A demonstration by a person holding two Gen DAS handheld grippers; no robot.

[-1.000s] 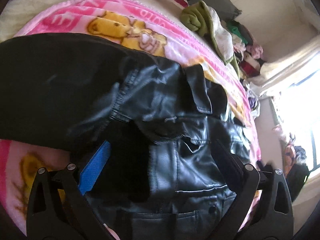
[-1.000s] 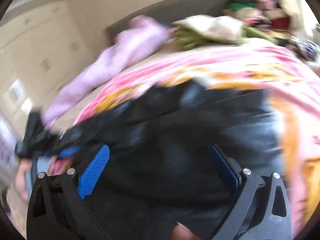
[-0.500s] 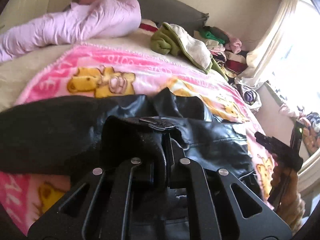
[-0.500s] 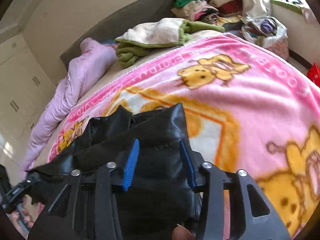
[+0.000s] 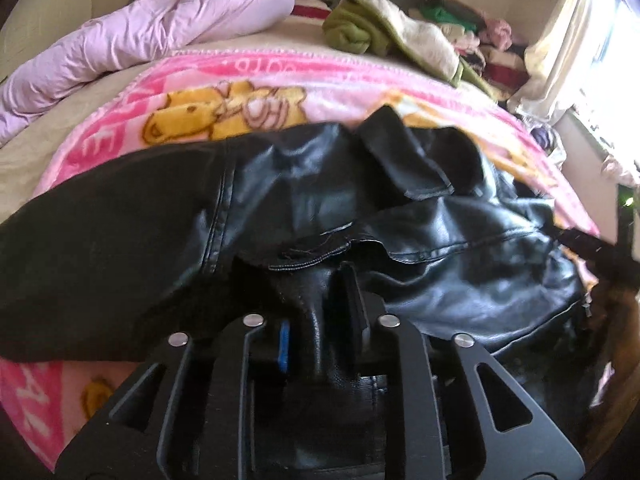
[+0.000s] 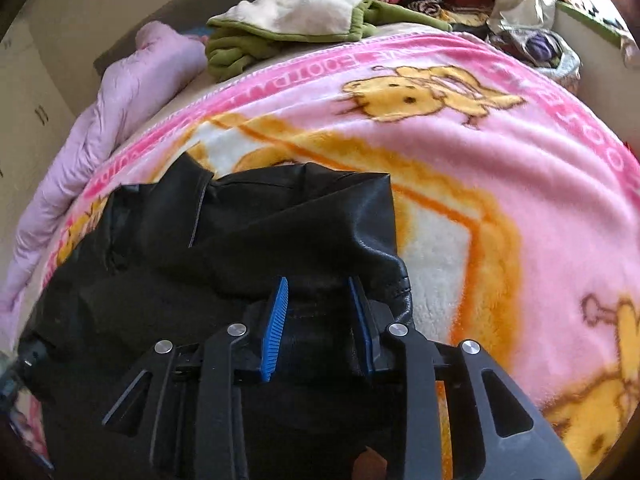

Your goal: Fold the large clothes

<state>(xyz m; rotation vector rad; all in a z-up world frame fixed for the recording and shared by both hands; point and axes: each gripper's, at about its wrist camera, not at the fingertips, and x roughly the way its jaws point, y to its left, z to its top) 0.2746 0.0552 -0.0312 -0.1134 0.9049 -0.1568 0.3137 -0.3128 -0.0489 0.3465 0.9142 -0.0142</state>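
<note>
Left wrist view: nearest to me, my left claw [image 5: 320, 320] has a bunched fold of the black leather jacket [image 5: 460, 264] between its two fingers. The jaws stand narrow and are easing open, yet the fold fills the gap and the pads press on it. The jacket spreads away from the claw in a crumpled heap, with one sleeve stretched out to the left. It lies on a pink blanket [image 5: 280, 76] printed with yellow cartoon bears, which covers the bed. Further off, a lilac quilt [image 5: 160, 28] is heaped at the head of the bed, a green and cream garment [image 5: 380, 36] sits beside it, and a pile of mixed clothes [image 5: 480, 40] lies near a bright window with a pale curtain [image 5: 560, 40].

In the right wrist view, my right claw [image 6: 320, 320] is narrow and closing on another fold of the same jacket, at its right-hand edge. Leather sits between the blue pads [image 6: 276, 328]; the right pad touches it, and I cannot tell whether the left one does. Beyond it the pink blanket runs up to the green garment and the quilt.
</note>
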